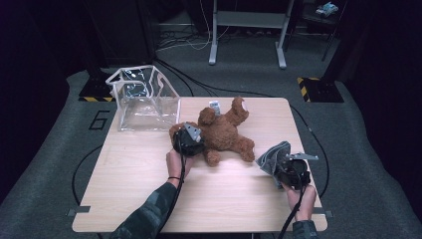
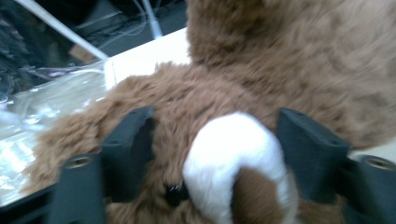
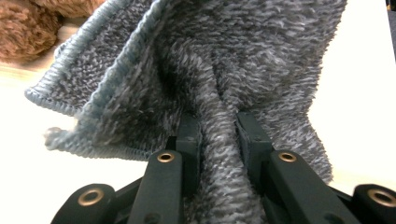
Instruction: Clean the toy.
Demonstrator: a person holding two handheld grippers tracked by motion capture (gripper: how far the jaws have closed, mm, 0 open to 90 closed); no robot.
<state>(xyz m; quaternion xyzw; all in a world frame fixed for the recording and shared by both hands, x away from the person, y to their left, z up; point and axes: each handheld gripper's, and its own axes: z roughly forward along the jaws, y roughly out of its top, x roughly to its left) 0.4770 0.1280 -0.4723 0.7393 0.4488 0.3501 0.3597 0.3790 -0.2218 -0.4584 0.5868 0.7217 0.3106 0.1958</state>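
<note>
From above, a brown teddy bear (image 1: 224, 133) sprawls mid-table (image 1: 149, 189), a clear plastic bag (image 1: 144, 99) just beyond its head. The left gripper (image 1: 188, 139) sits on the bear's head; the right gripper (image 1: 291, 169) holds a grey knitted cloth (image 1: 272, 155) near the right edge.

Left gripper view: jaws parted around the bear's white muzzle (image 2: 238, 154), not pinching it.

Right gripper view: jaws clamp a fold of cloth (image 3: 219, 93).
</note>
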